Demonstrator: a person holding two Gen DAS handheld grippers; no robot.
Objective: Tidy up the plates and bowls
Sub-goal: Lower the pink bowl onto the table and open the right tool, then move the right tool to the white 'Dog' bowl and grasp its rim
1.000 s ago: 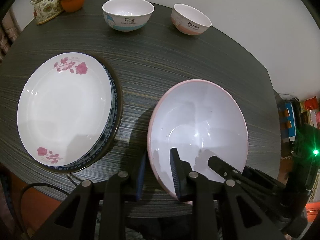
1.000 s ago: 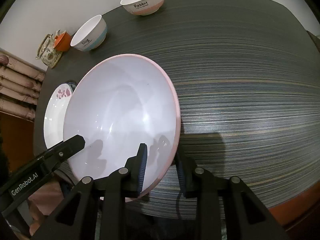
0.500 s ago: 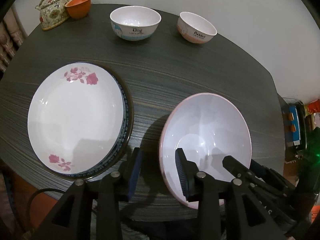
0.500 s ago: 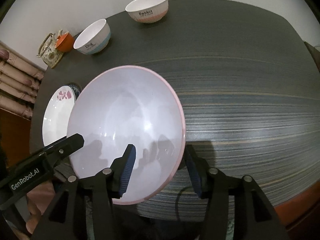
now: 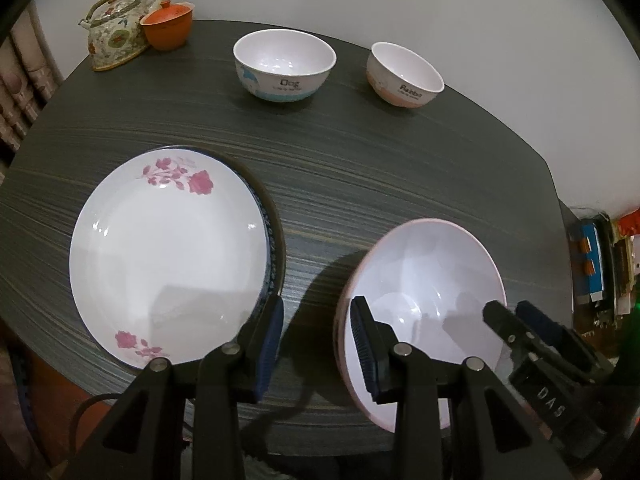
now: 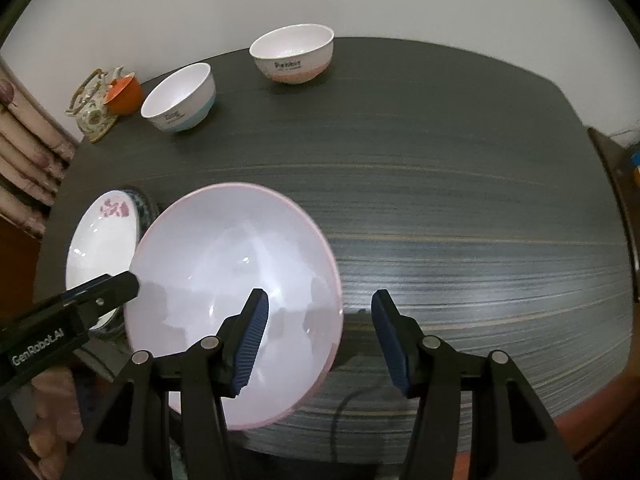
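Both jaws just opened, releasing the pink bowl [image 6: 224, 264], now sitting on the bench [image 6: 460, 184] beside the plates [image 5: 160, 256]. I'm lifting the left gripper [image 5: 316, 344] and right gripper [image 6: 320, 340] straight up, keeping pads off its rim.

The blue plate [image 5: 274, 248] hides under the rose plate [image 5: 168, 256], and the small words on the bowls [image 5: 286, 66] are blurry.

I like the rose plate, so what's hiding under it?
Under the rose plate sits another plate with a blue patterned rim. Only that rim peeks out on one side; its middle is covered, and whether more lie beneath cannot be seen.
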